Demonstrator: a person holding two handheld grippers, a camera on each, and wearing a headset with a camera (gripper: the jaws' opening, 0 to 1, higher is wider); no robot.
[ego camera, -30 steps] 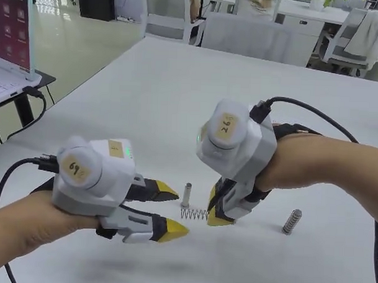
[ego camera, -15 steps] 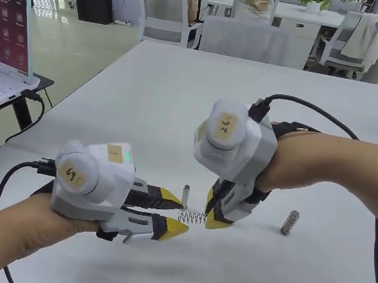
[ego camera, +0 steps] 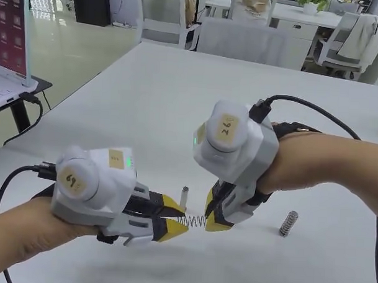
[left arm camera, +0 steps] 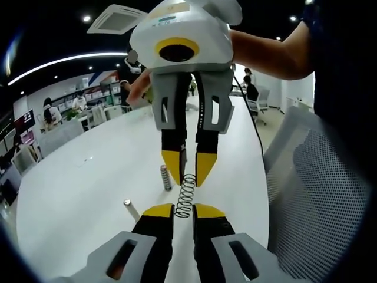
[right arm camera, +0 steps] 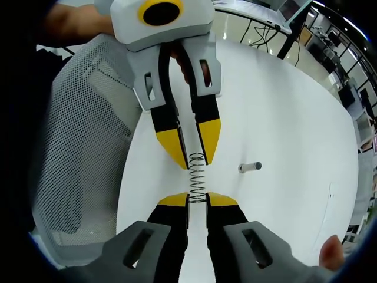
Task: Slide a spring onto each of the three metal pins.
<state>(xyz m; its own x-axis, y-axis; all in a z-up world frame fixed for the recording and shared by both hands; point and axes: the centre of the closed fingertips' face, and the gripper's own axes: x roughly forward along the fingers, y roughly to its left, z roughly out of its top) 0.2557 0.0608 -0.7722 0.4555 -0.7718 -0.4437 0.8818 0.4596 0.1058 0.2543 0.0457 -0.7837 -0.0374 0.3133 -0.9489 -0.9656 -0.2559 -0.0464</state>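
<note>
A stretched wire spring (ego camera: pixel 195 221) hangs between my two grippers just above the white table (ego camera: pixel 153 97). My right gripper (ego camera: pixel 212 215) is shut on its right end, seen up close in the right gripper view where the spring (right arm camera: pixel 197 177) runs from my right gripper (right arm camera: pixel 197 200) to the left one (right arm camera: pixel 194 154). My left gripper (ego camera: pixel 175 218) is shut on the other end; the spring (left arm camera: pixel 186 196) rises from my left gripper (left arm camera: pixel 182 210). A short metal pin (ego camera: pixel 184 196) stands just behind the spring; the pin (right arm camera: pixel 250 167) and the pin (left arm camera: pixel 128 205) lie off to one side of the jaws.
A second, compact spring (ego camera: pixel 288 222) stands on the table right of the right gripper; the same spring (left arm camera: pixel 165 177) sits beyond the jaws. A black cable (ego camera: pixel 320 115) runs over the right arm. A laptop (ego camera: pixel 9 42) stands far left, chairs (ego camera: pixel 242 38) beyond the table.
My left gripper has moved right to the spring's free end and its jaws have narrowed onto it. The right gripper has stayed in place, holding the spring.
</note>
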